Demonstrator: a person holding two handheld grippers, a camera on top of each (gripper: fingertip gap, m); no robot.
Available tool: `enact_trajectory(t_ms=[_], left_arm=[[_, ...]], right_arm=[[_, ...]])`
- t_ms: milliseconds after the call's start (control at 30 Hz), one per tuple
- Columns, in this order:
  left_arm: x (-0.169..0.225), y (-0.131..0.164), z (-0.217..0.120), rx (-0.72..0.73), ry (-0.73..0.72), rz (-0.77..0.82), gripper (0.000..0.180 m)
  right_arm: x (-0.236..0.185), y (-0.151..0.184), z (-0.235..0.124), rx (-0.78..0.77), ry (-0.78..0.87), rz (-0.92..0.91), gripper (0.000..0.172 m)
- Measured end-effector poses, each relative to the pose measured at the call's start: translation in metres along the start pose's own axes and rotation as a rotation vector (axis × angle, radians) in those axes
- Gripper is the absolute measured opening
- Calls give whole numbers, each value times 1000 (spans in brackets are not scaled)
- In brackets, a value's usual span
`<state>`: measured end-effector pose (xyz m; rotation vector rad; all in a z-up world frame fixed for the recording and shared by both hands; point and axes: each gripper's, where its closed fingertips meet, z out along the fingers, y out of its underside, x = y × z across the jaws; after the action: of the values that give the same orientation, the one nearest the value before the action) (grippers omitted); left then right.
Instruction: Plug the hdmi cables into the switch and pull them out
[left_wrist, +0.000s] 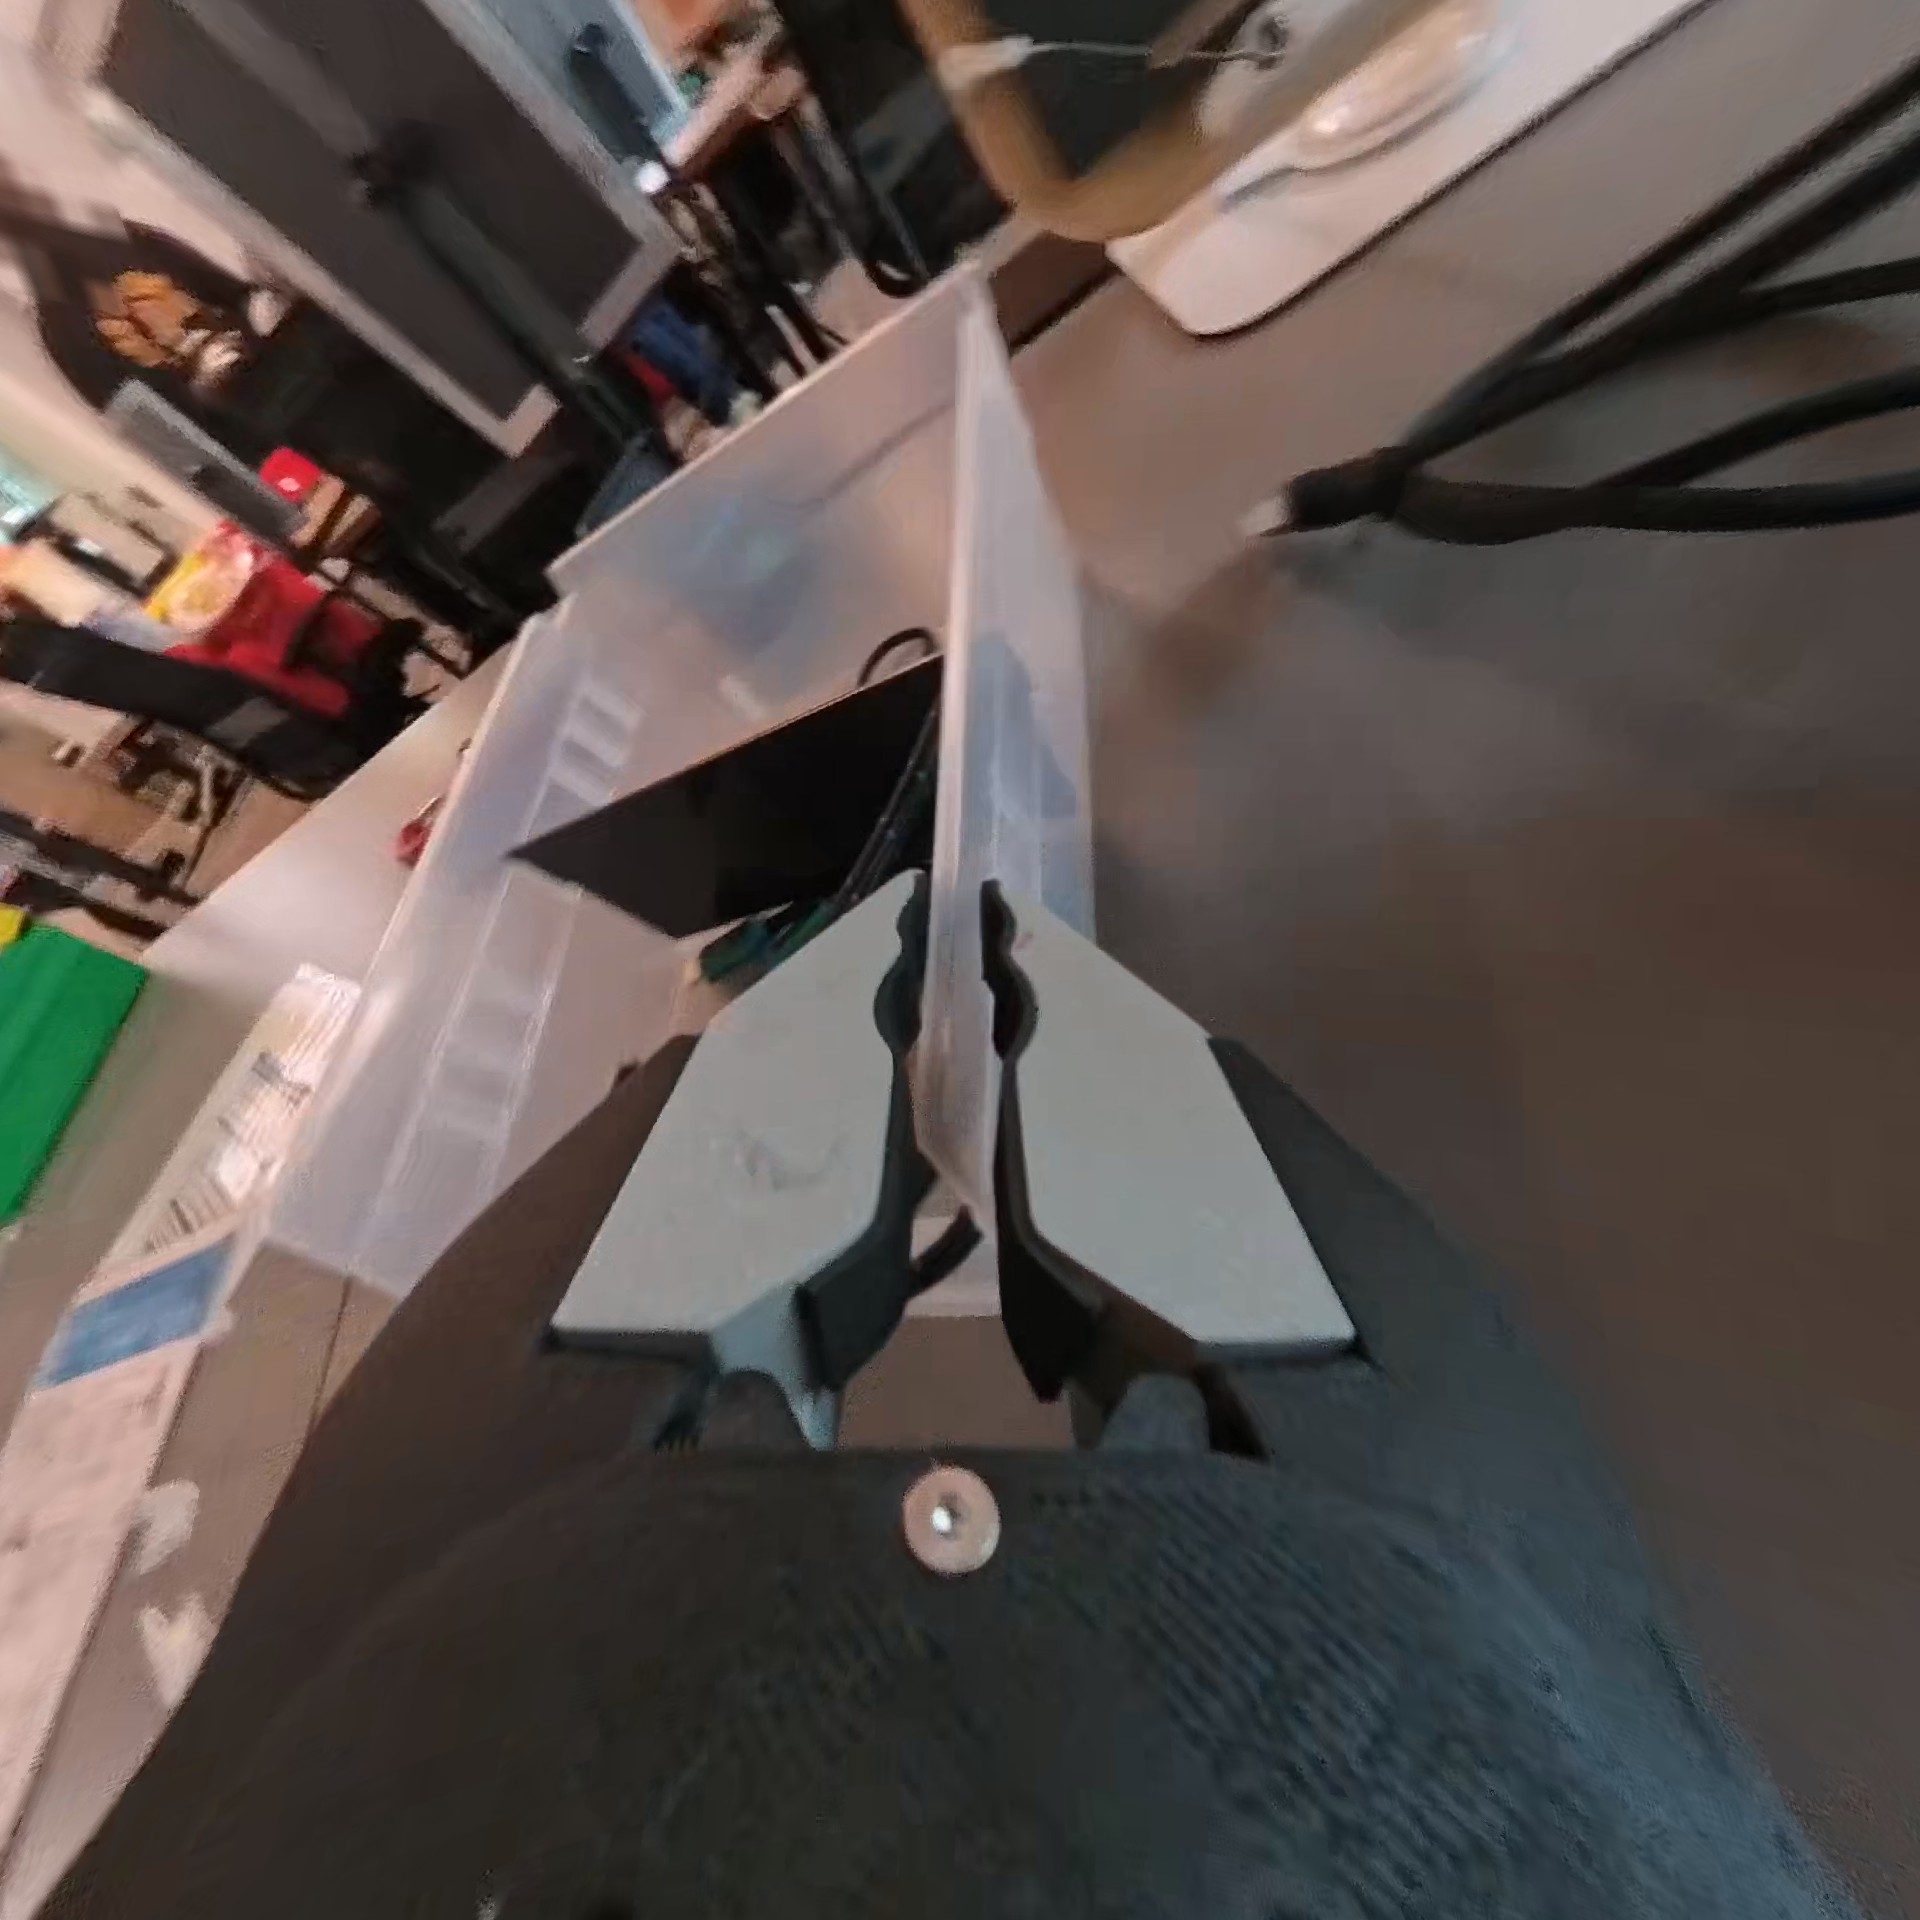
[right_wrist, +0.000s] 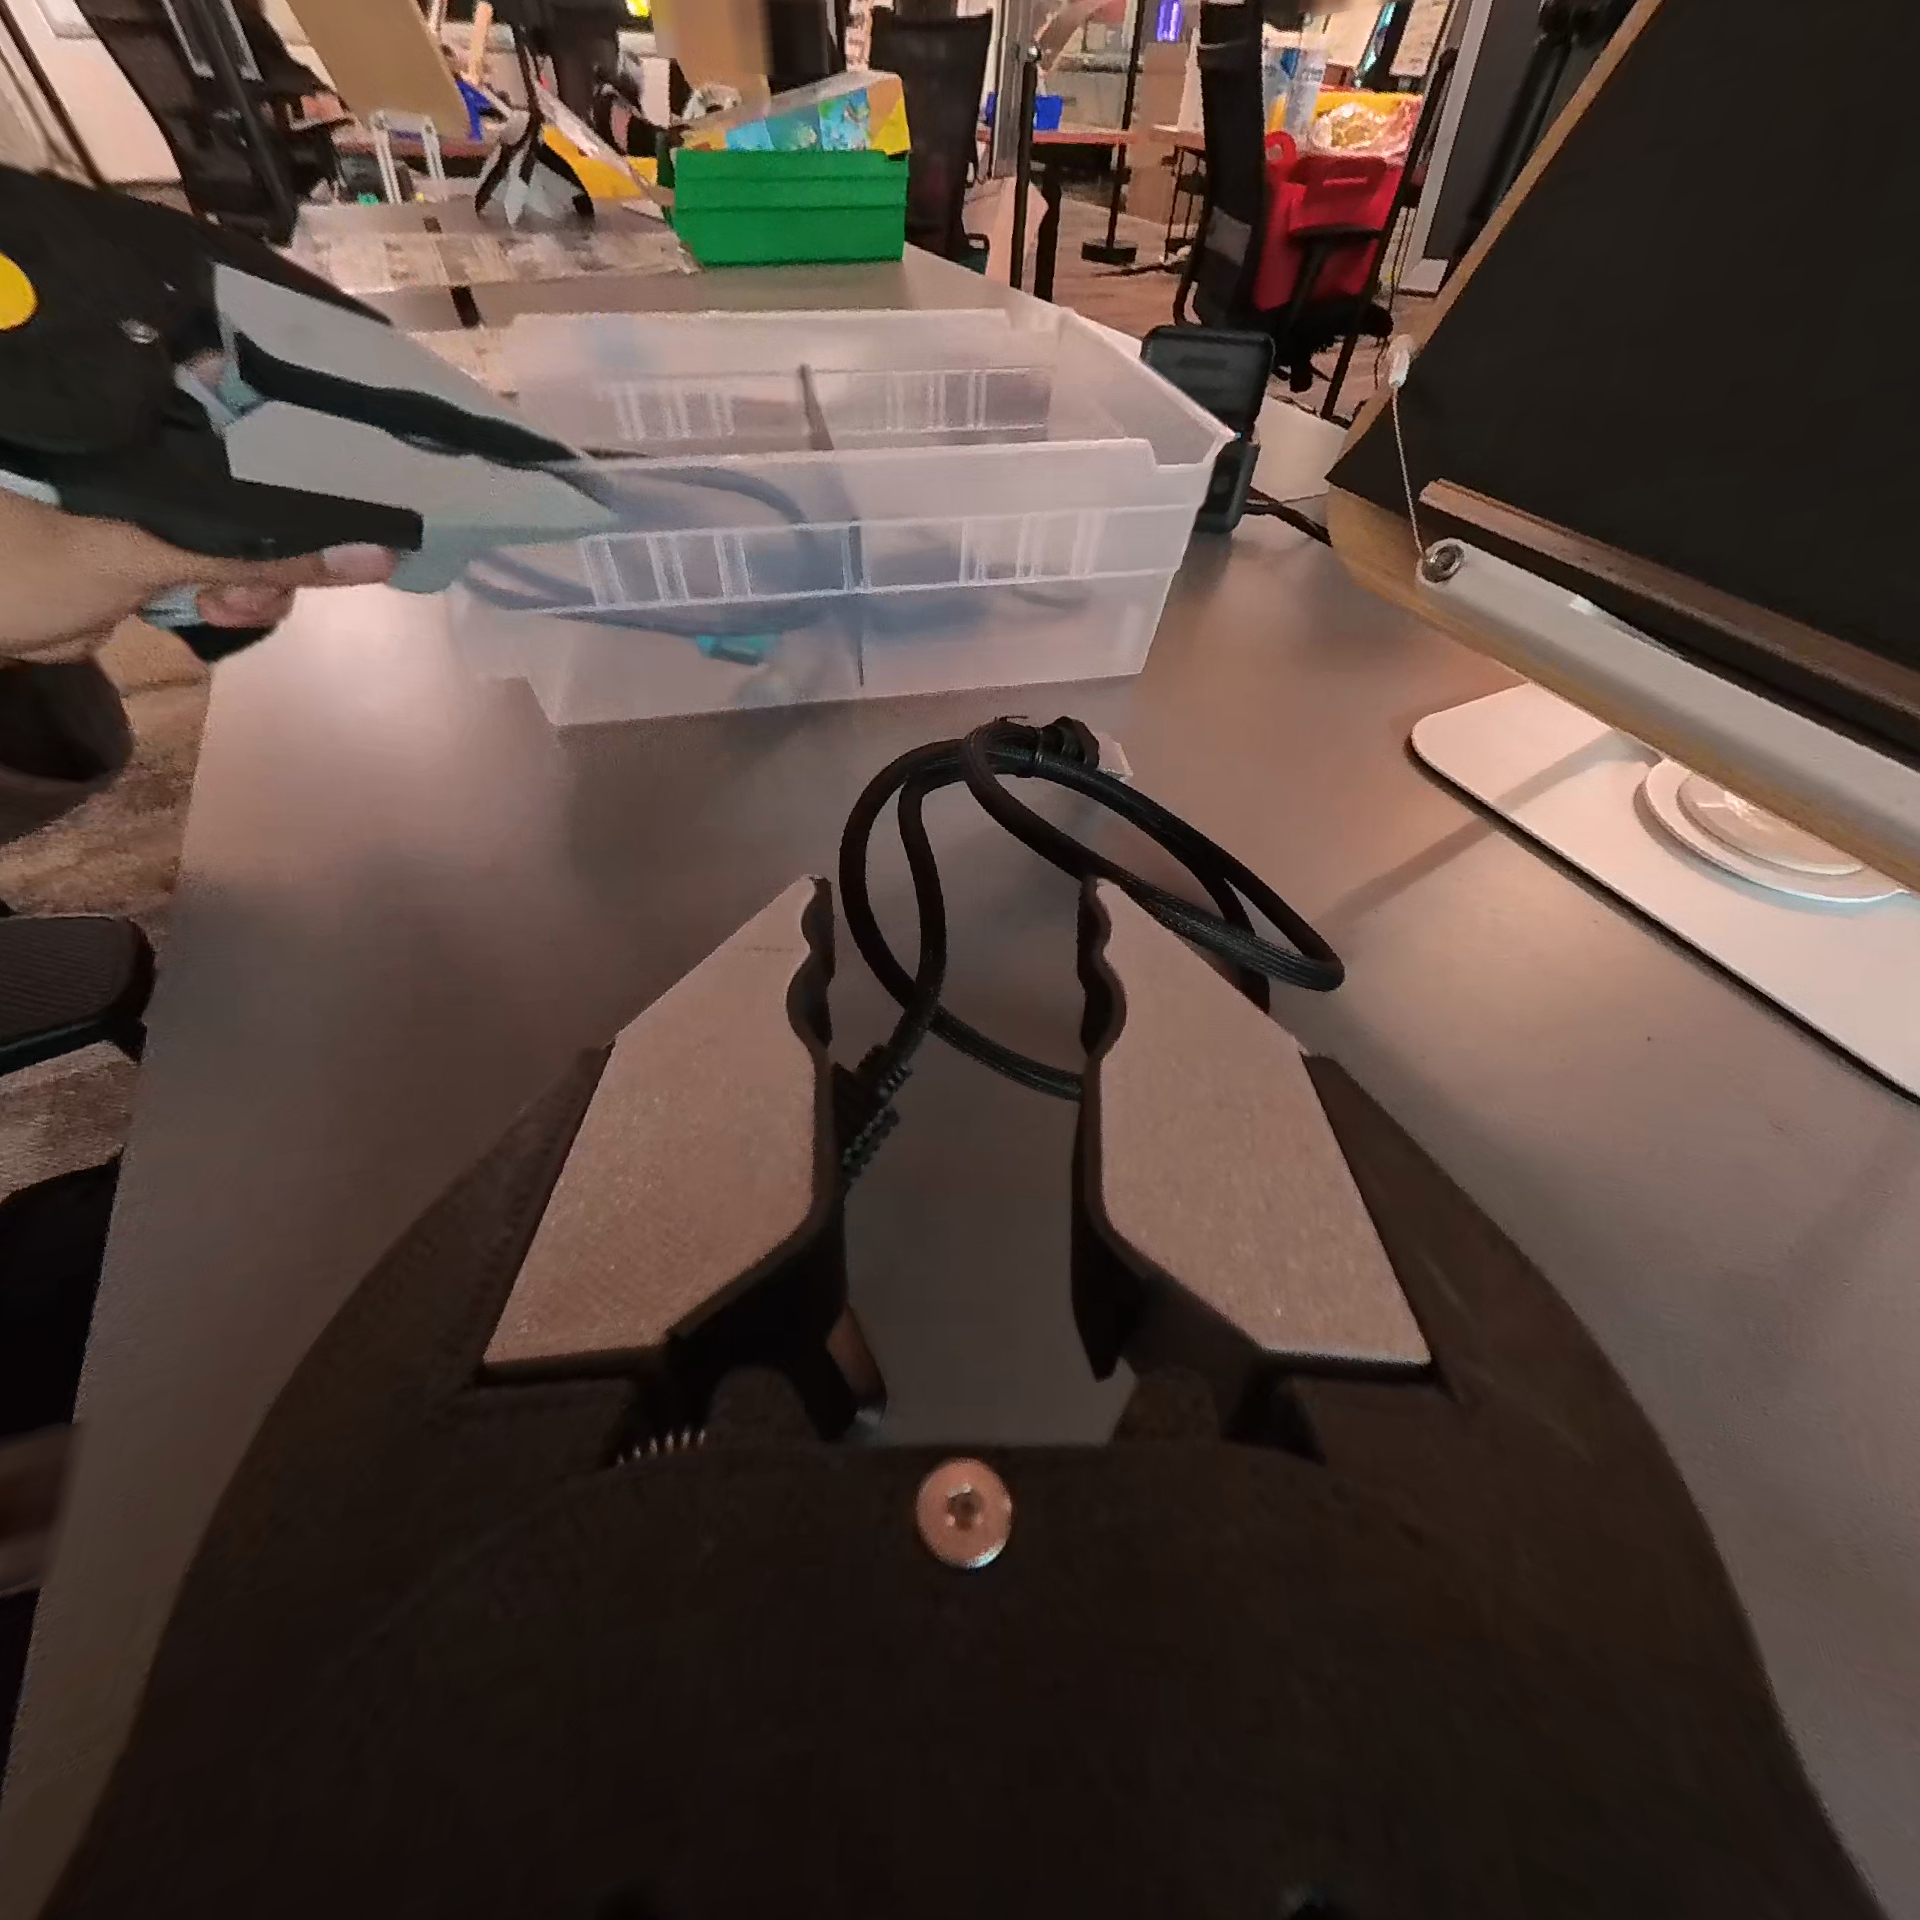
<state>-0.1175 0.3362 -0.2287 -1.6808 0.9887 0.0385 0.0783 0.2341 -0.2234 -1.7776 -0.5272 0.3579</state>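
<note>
At centre of the left wrist view: left gripper (left_wrist: 951, 914), jaws nearly shut on the upright wall of a translucent plastic bin (left_wrist: 971, 644), both pads pressed against that thin wall. Inside the bin, left of the wall: a flat black device (left_wrist: 748, 800), possibly the switch, cannot tell for sure. Upper right of the frame: black braided hdmi cable (left_wrist: 1558, 499) lying on the grey table (left_wrist: 1455, 1039), metal plug tip pointing left; view blurred

At lower centre of the right wrist view: right gripper (right_wrist: 956, 935), jaws standing wide apart. The cable's (right_wrist: 1039, 831) loops lie on the table (right_wrist: 416, 935) between and beyond the fingers; a ribbed section runs along the left finger's inner edge, contact uncertain, right pad clear of it, so nothing is gripped. Middle of the frame: the bin (right_wrist: 935, 582). Left edge: the left gripper (right_wrist: 592, 499) at the bin's near corner

Handling note, as judgement: steady the bin first; then take the cable by its rigid plug body, not the slack braid
</note>
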Motion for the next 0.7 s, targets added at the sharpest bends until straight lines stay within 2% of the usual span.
enact_trajectory(t_ms=[100, 233, 367, 433, 500, 600, 700], left_arm=[[-26, 14, 4, 14, 1, -171, 8], [-43, 21, 9, 5, -43, -224, 8], [-36, 12, 18, -17, -61, -261, 5], [-20, 3, 16, -18, 33, -291, 8], [-9, -12, 4, 27, 169, -324, 28], [-32, -26, -20, 61, 200, -306, 31], [-67, -17, -27, -21, 171, -212, 35]], right_arm=[[-1, -1, 0, 3, 5, -7, 43], [-1, 2, 3, -11, 3, -7, 43], [-2, 5, 5, -29, 8, -20, 43], [-2, 8, 6, -39, 14, -26, 43], [-1, 10, 6, -43, 16, -23, 43], [-1, 9, 7, -39, 9, -8, 43], [-1, 9, 7, -36, 0, 6, 43]])
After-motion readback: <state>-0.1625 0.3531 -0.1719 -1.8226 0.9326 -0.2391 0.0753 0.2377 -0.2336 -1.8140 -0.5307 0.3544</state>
